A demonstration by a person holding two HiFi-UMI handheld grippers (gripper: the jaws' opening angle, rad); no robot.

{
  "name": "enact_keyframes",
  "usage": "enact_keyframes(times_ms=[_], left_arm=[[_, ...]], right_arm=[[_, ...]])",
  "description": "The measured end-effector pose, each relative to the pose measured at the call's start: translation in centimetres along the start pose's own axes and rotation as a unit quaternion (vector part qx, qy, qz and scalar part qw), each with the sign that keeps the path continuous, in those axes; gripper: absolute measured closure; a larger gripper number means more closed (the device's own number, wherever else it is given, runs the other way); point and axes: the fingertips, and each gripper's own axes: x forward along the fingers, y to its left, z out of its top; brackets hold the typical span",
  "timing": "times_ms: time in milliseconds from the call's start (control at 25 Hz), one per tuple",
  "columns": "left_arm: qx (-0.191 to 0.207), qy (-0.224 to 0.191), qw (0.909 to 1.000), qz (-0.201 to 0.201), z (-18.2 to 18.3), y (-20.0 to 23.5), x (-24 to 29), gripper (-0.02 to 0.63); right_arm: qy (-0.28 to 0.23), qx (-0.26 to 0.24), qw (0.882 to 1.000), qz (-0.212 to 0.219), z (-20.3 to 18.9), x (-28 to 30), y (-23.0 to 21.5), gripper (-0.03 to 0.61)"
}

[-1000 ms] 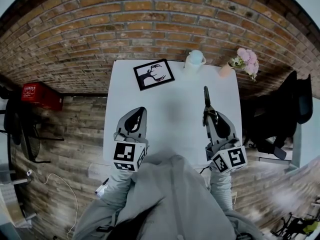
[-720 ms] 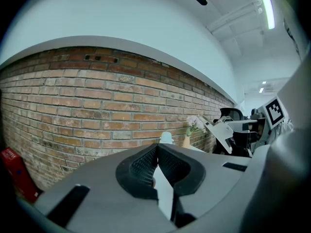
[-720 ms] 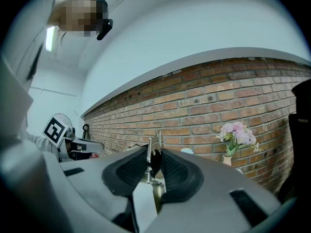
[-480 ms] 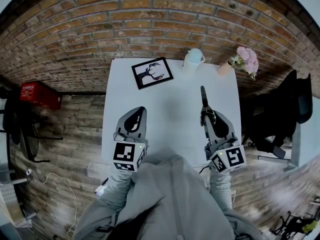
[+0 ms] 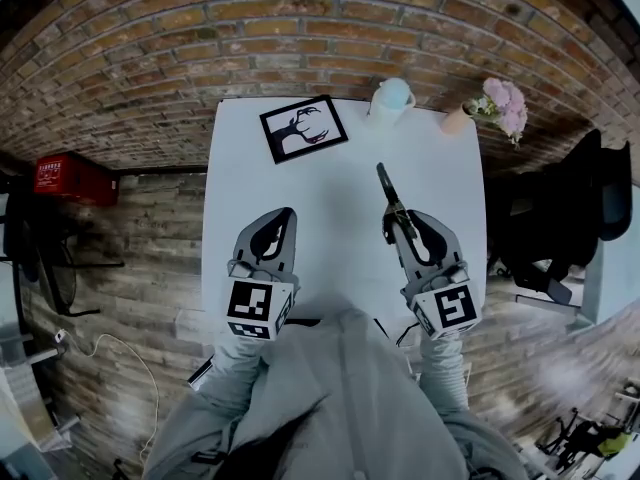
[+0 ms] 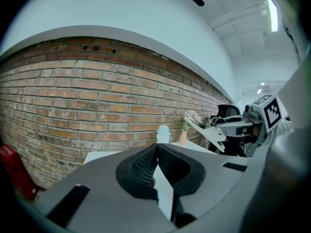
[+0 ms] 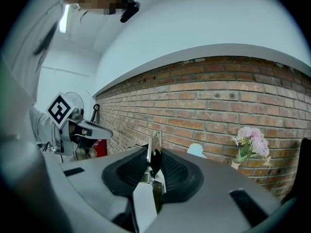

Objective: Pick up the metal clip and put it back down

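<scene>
Right gripper view: my right gripper [image 7: 154,152] is clamped on the slim silvery metal clip [image 7: 155,139], held above the white square table [image 5: 340,198]. I judge it light, stiff and slippery; its flat sides suit gripping. My left gripper [image 6: 157,146] is closed, empty.

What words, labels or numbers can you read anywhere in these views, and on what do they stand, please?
No text can be read anywhere.
Red box: pale print on top, too small and blurred to read.
Framed picture: a dark antlered figure, no words.
Left marker cube and right marker cube: black-and-white square patterns, no letters or numbers.
</scene>
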Motion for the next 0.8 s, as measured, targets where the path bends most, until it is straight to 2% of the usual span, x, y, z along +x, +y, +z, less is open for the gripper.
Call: enact_keyframes(times_ms=[360, 800], left_arm=[[-0.012, 0.036, 0.9991, -0.02, -2.9, 0.1, 1.0, 0.588], [-0.013, 0.059, 0.9973, -0.041, -5.1, -0.1, 2.4, 0.588]], right_arm=[[0.091, -0.037, 0.994, 0.049, -5.3, 3.9, 3.1, 0.483], [0.184, -0.137, 0.971, 0.069, -14.3, 6.4, 5.9, 0.483]])
